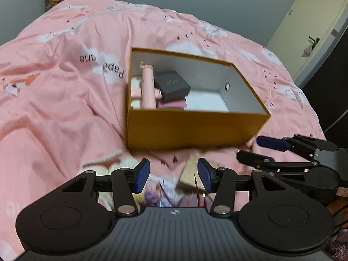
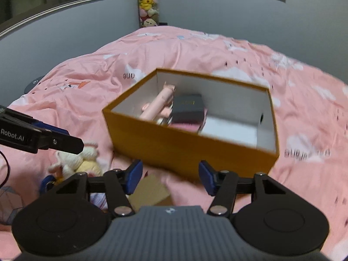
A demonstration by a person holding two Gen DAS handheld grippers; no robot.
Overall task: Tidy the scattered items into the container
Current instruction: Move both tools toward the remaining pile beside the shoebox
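Note:
An open orange box [image 1: 191, 128] [image 2: 187, 150] sits on the pink bed. Inside lie a pink bottle [image 1: 148, 87] [image 2: 156, 106], a black case [image 1: 171, 84] [image 2: 188, 106] and pink flat items. My left gripper [image 1: 174, 175] is open and empty, just in front of the box, above a tan cardboard piece [image 1: 189, 174] [image 2: 150, 190]. My right gripper [image 2: 170, 177] is open and empty, near the box's front wall; it also shows in the left wrist view [image 1: 258, 148]. A cream plush toy [image 2: 80, 161] [image 1: 106, 163] lies left of the cardboard.
The pink duvet [image 1: 65, 87] is rumpled all around the box. Stuffed toys [image 2: 148, 4] hang at the far wall. A door [image 1: 313, 26] stands at the right. A printed item with a red cord [image 1: 165, 195] lies under my left gripper.

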